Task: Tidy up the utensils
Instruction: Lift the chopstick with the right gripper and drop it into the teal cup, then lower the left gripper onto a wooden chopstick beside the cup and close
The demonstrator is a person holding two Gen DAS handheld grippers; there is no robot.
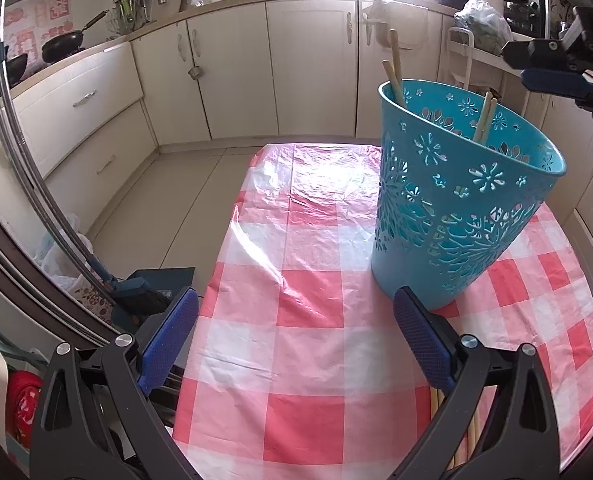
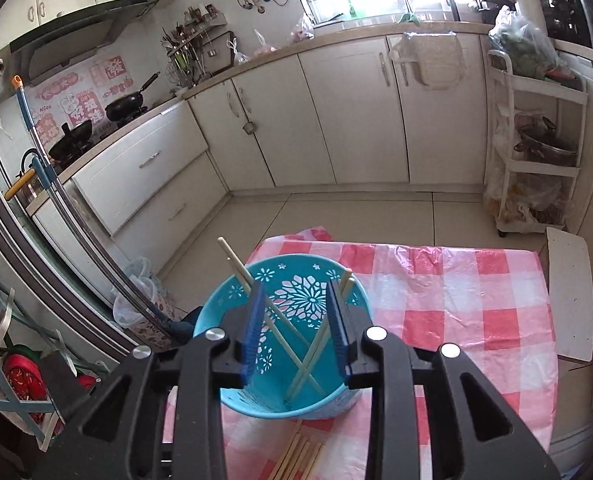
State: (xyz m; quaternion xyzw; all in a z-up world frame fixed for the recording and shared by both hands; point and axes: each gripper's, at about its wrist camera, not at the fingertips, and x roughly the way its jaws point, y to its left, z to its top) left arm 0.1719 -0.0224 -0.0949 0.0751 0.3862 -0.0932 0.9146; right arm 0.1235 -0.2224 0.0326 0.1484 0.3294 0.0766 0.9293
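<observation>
A teal perforated bucket [image 1: 456,200] stands upright on the red-and-white checked tablecloth [image 1: 296,280]. Pairs of wooden chopsticks [image 2: 296,344] lean crossed inside it, their tips poking over the rim [image 1: 394,64]. My right gripper [image 2: 296,304] hovers over the bucket's mouth [image 2: 308,292] with its jaws apart and nothing pinched between them; in the left wrist view it shows at the upper right [image 1: 552,68]. Several more chopsticks [image 2: 300,458] lie on the cloth in front of the bucket. My left gripper [image 1: 296,320] stands wide open low over the cloth, left of the bucket.
Cream kitchen cabinets [image 2: 336,120] run along the back, with pans on a stove [image 2: 124,106] at left. A white rack with pots and bags [image 2: 536,152] stands at right. A broom [image 1: 108,276] and bags sit by the table's left edge, and a white board [image 2: 568,292] lies at its right edge.
</observation>
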